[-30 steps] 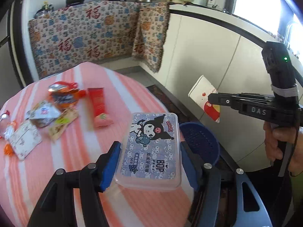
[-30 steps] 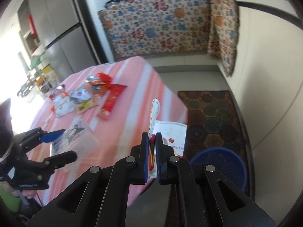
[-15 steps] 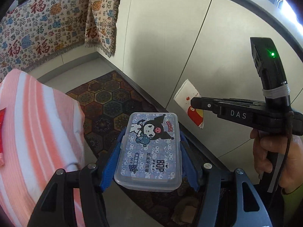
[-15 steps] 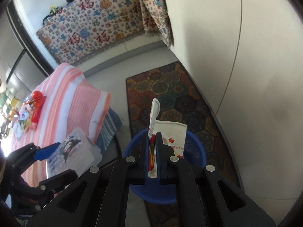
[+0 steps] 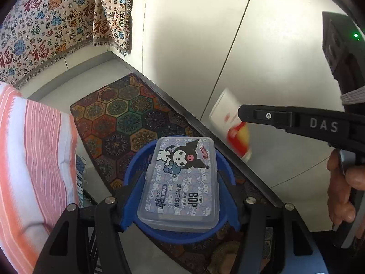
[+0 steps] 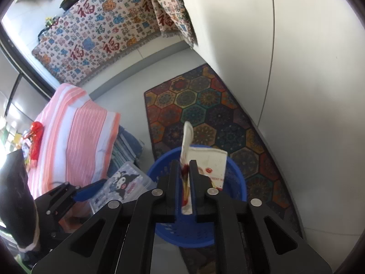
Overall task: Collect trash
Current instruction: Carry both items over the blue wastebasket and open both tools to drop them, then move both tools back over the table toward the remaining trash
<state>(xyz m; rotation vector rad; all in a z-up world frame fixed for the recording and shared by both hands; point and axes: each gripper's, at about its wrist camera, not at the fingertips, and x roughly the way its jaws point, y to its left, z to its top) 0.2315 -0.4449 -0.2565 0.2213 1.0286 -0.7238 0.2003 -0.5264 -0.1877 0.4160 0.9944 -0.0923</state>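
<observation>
A clear plastic box (image 5: 182,178) with a cartoon label sits between the blue pads of my left gripper (image 5: 181,182), right above the blue mesh bin (image 5: 136,166); the jaws are starting to open, and the pads still touch the box's sides. My right gripper (image 6: 184,166) hangs over the same bin (image 6: 235,182) with its jaws opening. A white paper bag (image 6: 209,166) with red print stands loosely in their gap. In the left wrist view that bag (image 5: 225,114) is blurred at the right gripper's tip (image 5: 241,111). The right wrist view also shows the box (image 6: 123,182).
The bin stands on a patterned rug (image 6: 205,105) beside white cabinet doors (image 5: 194,45). The table with its pink striped cloth (image 5: 34,148) is to the left, with red wrappers (image 6: 35,137) on it. A hand (image 5: 342,182) grips the right tool's handle.
Both grippers swung off the table and came down over the blue bin, carrying the box and the paper bag. The right jaws have parted slightly and the bag has gone blurred.
</observation>
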